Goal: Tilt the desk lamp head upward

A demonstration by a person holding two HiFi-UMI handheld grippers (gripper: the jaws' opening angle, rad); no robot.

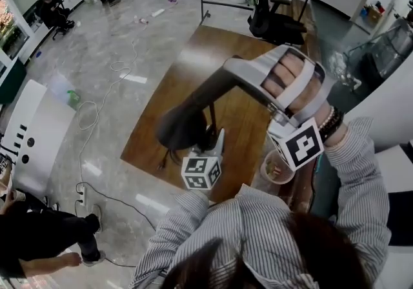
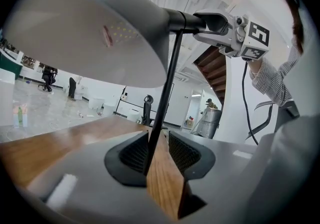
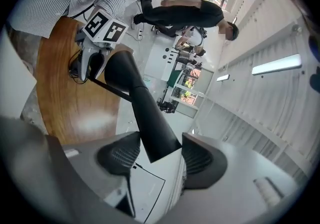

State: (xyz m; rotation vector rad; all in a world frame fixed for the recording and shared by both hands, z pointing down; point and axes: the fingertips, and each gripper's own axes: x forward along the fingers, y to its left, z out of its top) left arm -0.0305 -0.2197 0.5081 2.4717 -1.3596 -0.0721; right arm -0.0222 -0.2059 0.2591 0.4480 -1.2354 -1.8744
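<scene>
First, in the head view the desk lamp head (image 1: 184,128) hangs over the wooden table (image 1: 239,120), with the right gripper (image 1: 222,81) at its rear end and the left gripper (image 1: 216,142) just below it. Next, in the left gripper view the jaws stand spread, and the thin lamp pole (image 2: 167,88) rises between them, close to 1 pad and apart from the other. Lastly, in the right gripper view the 2 jaws pinch the narrow black end of the desk lamp head.

bench (image 1: 240,117): brown wood, shiny
chair (image 1: 261,5): black, at the bench's far side
cup (image 1: 276,169): near the bench's edge
floor (image 1: 129,29): grey, shiny
cord (image 1: 86,120): white, lying on the floor
</scene>
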